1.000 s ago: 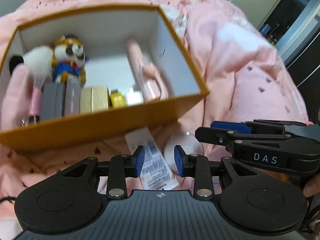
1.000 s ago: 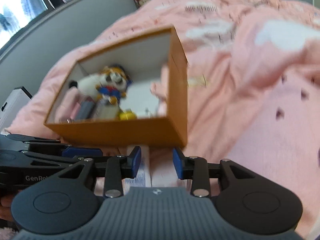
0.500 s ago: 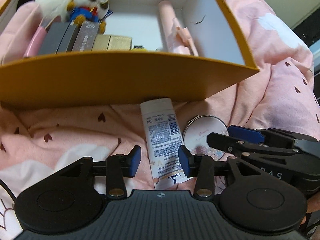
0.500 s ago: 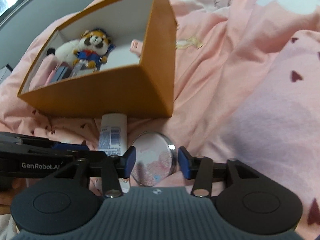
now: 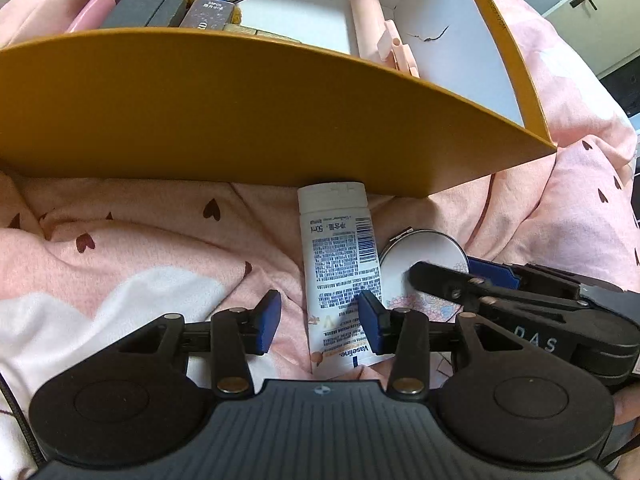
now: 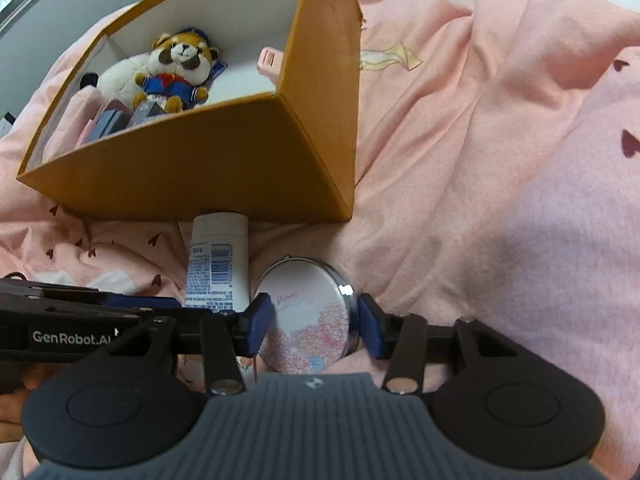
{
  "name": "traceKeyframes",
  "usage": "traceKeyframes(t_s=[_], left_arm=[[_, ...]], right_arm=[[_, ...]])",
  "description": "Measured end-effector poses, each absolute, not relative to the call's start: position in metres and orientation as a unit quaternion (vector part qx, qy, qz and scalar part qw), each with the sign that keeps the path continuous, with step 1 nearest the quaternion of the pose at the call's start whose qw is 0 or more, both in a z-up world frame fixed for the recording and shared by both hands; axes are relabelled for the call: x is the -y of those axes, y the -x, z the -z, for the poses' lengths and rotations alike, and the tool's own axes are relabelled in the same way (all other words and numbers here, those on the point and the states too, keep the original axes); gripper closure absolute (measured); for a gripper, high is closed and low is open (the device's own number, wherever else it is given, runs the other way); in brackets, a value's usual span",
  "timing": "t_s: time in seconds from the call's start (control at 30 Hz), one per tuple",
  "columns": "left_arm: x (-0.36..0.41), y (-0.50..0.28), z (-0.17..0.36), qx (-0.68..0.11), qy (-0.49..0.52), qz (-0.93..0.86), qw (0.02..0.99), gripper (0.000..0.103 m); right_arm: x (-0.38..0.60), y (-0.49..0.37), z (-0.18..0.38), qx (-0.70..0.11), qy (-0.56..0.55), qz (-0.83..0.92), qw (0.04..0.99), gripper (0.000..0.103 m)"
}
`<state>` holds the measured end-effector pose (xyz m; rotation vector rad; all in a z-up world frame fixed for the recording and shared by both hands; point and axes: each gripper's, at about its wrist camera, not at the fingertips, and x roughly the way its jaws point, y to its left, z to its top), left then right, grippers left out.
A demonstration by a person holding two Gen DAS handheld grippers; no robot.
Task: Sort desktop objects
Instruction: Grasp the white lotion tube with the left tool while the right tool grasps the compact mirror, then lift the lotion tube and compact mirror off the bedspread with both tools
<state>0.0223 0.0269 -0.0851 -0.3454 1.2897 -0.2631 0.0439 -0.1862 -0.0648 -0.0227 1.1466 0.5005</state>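
Left gripper fingers gape around the tube; right gripper, closing, straddles the compact; box wall crowds twelve o'clock.

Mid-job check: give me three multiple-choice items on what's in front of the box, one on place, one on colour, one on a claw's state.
1. The Vaseline tube lies: A) inside the box B) on the pink blanket, cap end toward the box wall C) on the plush toy.
2. The box's outside is: A) blue B) mustard-orange C) white.
3. The right claw: A) straddles the round compact mirror B) holds the tube C) is empty.

Key: B, cap nearest the box; B, outer walls; A, blue pads flank its rim.
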Motion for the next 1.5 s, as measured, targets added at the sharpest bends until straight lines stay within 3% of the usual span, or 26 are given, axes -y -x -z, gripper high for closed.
traceKeyframes(t_s=[0.17,0.57,0.63,0.67,1.23,1.33,1.5], left_arm=[[-0.029,-0.020,0.082,-0.593,0.164,0.123,0.778,0.053],[-0.036,-0.013,0.078,-0.595,0.169,0.116,0.777,0.053],[-0.032,-0.017,0.081,-0.595,0.170,0.115,0.777,0.053],[-0.032,-0.017,0.081,-0.595,0.170,0.115,0.777,0.053],[-0.025,-0.017,0.089,-0.612,0.149,0.138,0.764,0.045],[-0.021,-0.014,0.086,-0.608,0.141,0.152,0.766,0.061],[-0.019,-0.006,0.075,-0.594,0.122,0.156,0.780,0.074]], right_arm=[[0.198,-0.037,0.055,-0.520,-0.020,-0.246,0.817,0.074],[0.185,-0.031,0.054,-0.522,-0.021,-0.313,0.793,0.072],[0.183,-0.033,0.057,-0.525,-0.016,-0.310,0.793,0.078],[0.183,-0.033,0.057,-0.526,-0.018,-0.307,0.793,0.088],[0.193,-0.038,0.055,-0.522,-0.050,-0.277,0.805,0.089],[0.192,-0.039,0.056,-0.524,-0.054,-0.275,0.804,0.089],[0.193,-0.040,0.057,-0.527,-0.063,-0.272,0.803,0.089]])
